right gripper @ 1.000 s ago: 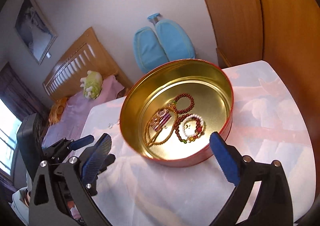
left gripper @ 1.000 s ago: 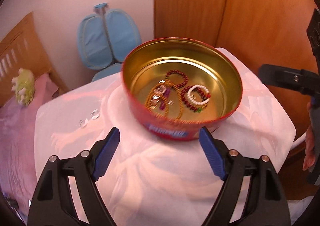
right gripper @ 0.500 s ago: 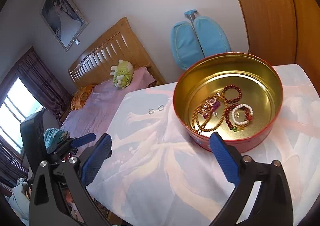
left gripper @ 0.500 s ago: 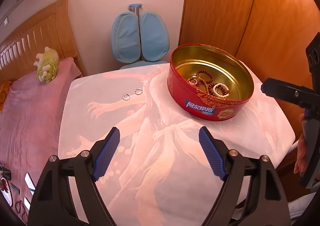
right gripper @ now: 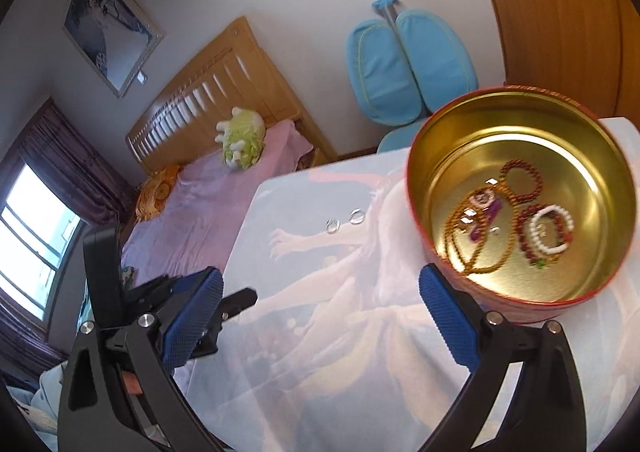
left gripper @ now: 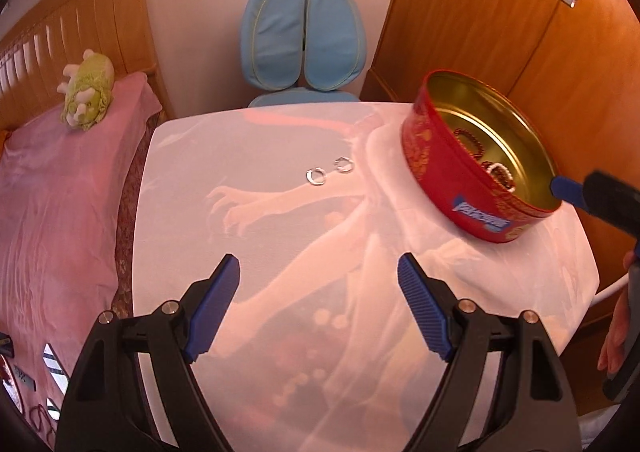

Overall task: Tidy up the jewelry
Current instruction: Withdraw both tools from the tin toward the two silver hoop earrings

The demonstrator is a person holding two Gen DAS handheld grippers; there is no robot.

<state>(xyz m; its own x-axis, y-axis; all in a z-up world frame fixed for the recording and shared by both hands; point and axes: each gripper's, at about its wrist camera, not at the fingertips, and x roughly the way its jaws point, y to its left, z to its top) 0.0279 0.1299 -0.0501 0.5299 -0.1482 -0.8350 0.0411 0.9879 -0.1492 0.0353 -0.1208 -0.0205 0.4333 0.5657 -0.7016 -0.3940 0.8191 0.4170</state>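
Lying loose on the bench (left gripper: 248,236), two small silver rings (left gripper: 316,176) sit left of the red tin (left gripper: 452,172), which already holds beaded bracelets (right gripper: 548,228) and necklaces. Both left tongs (left gripper: 319,306) and right tongs (right gripper: 320,318) hang released, near and empty. Judging by this, only the rings remain.

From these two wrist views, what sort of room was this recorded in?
Most likely a home bedroom. A bed with a slatted wooden headboard and a plush toy stands beside the cloth-covered table, and wooden wardrobe doors fill the right wall.
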